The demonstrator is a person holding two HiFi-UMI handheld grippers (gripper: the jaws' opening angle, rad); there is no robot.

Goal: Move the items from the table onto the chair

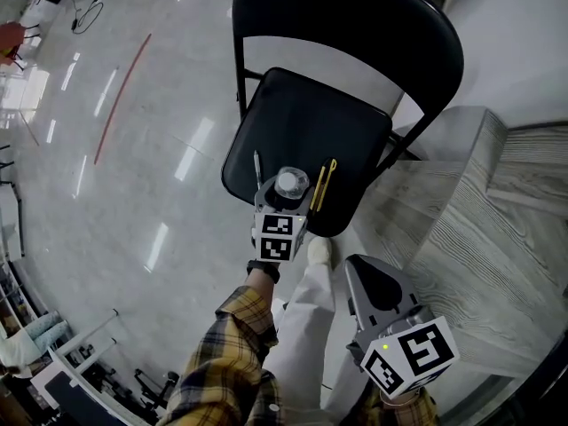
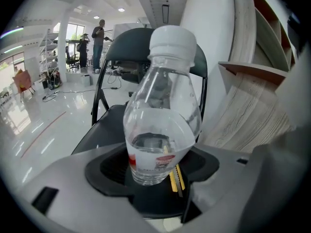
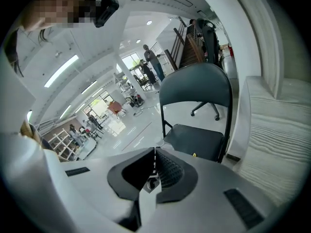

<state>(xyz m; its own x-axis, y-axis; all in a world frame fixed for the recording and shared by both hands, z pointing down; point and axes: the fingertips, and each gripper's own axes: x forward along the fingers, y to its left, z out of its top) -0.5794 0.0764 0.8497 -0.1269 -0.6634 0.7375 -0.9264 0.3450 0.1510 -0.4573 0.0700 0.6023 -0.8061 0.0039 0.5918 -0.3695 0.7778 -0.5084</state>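
Observation:
A clear plastic bottle (image 1: 291,185) (image 2: 163,115) with a white cap and a little water stands upright at the front of the black folding chair's seat (image 1: 302,122) (image 2: 102,125). My left gripper (image 1: 286,199) (image 2: 155,178) stands wide around its lower part, with the pads against its sides. Right of the bottle, a yellow utility knife (image 1: 322,185) (image 2: 173,178) lies on the seat. A thin grey pen (image 1: 257,167) lies to its left. My right gripper (image 1: 368,273) (image 3: 154,166) hangs low beside the table, shut and empty, facing the chair (image 3: 194,140).
A pale wood-grain table (image 1: 479,238) (image 3: 277,130) stands right of the chair. My white trouser leg and shoe (image 1: 319,251) are just below the seat's front edge. Glossy floor spreads to the left. People and an office chair (image 3: 209,108) are far off.

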